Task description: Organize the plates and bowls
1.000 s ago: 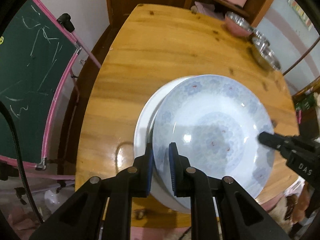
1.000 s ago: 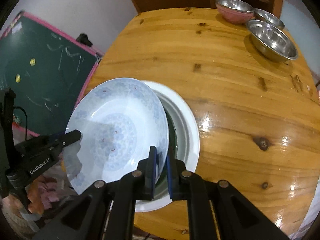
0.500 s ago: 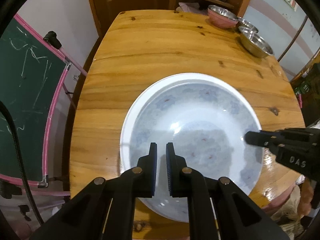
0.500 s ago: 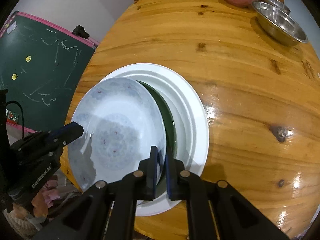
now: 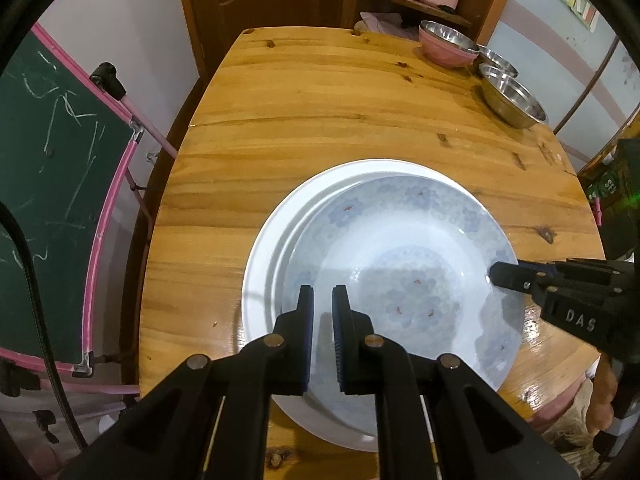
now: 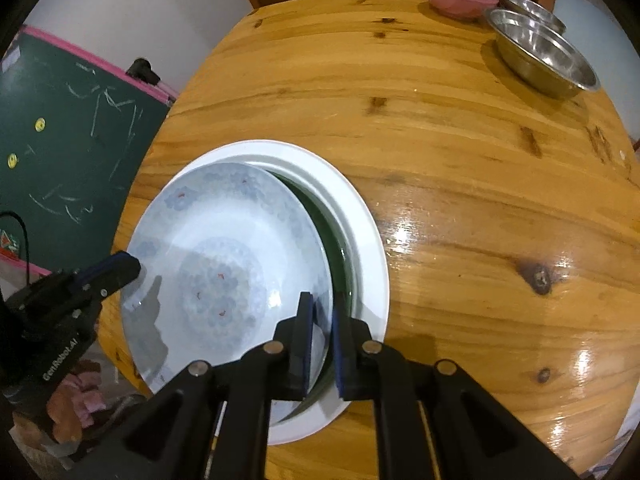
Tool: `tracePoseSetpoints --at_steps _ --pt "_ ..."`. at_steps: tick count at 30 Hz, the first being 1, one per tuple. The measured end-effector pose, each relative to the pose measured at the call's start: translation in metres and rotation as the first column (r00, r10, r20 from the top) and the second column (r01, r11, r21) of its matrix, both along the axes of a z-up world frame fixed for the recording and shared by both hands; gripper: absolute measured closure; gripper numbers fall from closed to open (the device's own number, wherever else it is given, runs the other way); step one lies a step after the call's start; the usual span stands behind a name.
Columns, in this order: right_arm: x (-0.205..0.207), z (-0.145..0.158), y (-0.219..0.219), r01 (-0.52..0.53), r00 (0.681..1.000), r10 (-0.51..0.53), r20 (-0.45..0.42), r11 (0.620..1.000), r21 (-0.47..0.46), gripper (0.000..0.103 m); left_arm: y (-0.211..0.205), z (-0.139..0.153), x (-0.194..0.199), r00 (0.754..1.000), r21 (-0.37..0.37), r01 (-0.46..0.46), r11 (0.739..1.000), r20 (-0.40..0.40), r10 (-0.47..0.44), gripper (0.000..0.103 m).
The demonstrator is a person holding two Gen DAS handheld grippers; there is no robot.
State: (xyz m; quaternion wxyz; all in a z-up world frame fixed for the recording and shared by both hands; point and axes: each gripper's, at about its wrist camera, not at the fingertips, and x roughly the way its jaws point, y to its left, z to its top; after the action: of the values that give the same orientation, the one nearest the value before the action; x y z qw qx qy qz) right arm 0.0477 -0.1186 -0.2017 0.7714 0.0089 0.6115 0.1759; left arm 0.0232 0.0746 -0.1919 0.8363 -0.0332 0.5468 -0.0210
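Note:
A blue-patterned plate (image 5: 404, 264) lies tilted in a larger white plate (image 5: 272, 236) on the wooden table (image 5: 320, 112). My left gripper (image 5: 322, 312) is shut on the patterned plate's near rim. In the right wrist view my right gripper (image 6: 322, 316) is shut on the same plate's (image 6: 224, 256) opposite rim, which stands raised over a dark green dish (image 6: 340, 240) inside the white plate (image 6: 360, 216). Each gripper shows in the other's view: the right one (image 5: 500, 276), the left one (image 6: 132, 266).
A pink bowl (image 5: 448, 46) and two steel bowls (image 5: 512, 100) stand at the table's far right edge. A green chalkboard with a pink frame (image 5: 60, 184) stands left of the table. A wooden door and a shelf are behind.
Both grippers have lowered the patterned plate from well above the stack down into the white plate. Its left side has come down; its right side stays raised.

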Motion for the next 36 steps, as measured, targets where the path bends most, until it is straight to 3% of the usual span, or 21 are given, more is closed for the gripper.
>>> tracePoseSetpoints --at_steps 4,6,8,11,15,17,19,22,26,36 --pt "-0.002 0.001 0.006 -0.032 0.999 0.033 0.017 0.998 -0.052 0.093 0.0 0.004 -0.002 1.0 0.004 -0.001 1.0 0.01 0.001 0.094" --pt "-0.001 0.002 0.006 -0.037 0.999 0.038 0.016 0.998 -0.058 0.093 -0.001 0.006 -0.003 1.0 0.004 0.0 1.0 0.015 0.0 0.087" --pt "-0.001 0.002 0.007 -0.041 0.999 0.042 0.012 0.997 -0.062 0.093 0.0 0.011 -0.004 1.0 0.006 -0.004 1.0 0.025 0.004 0.069" --pt "-0.002 0.003 0.006 -0.045 0.999 0.045 0.004 0.997 -0.066 0.092 -0.002 0.02 -0.007 0.998 0.011 -0.009 1.0 0.055 0.008 0.052" --pt "-0.002 0.008 0.007 -0.047 0.997 0.052 0.05 0.994 -0.095 0.091 -0.007 0.031 -0.01 0.996 0.016 0.004 1.0 0.084 -0.006 0.051" --pt "-0.007 0.02 0.015 -0.062 0.986 0.089 0.138 0.979 -0.192 0.082 -0.01 0.036 -0.01 0.996 0.01 0.009 1.0 0.091 -0.009 0.051" --pt "-0.011 0.029 0.018 -0.073 0.977 0.11 0.181 0.977 -0.2 0.072 -0.012 0.04 -0.011 0.995 0.002 0.014 1.0 0.1 -0.014 0.051" --pt "-0.016 0.036 0.021 -0.092 0.97 0.135 0.202 0.974 -0.205 0.072 -0.017 0.049 -0.014 0.993 -0.009 0.025 1.0 0.113 -0.024 0.05" --pt "-0.019 0.039 0.013 -0.098 0.978 0.126 0.169 0.982 -0.164 0.072 -0.023 0.066 -0.018 0.987 -0.021 0.039 0.999 0.154 -0.036 0.033" --pt "-0.034 0.083 -0.037 -0.032 0.977 0.054 0.205 0.994 -0.109 0.072 -0.068 0.119 -0.011 0.971 -0.041 0.121 0.992 0.213 -0.11 0.025"
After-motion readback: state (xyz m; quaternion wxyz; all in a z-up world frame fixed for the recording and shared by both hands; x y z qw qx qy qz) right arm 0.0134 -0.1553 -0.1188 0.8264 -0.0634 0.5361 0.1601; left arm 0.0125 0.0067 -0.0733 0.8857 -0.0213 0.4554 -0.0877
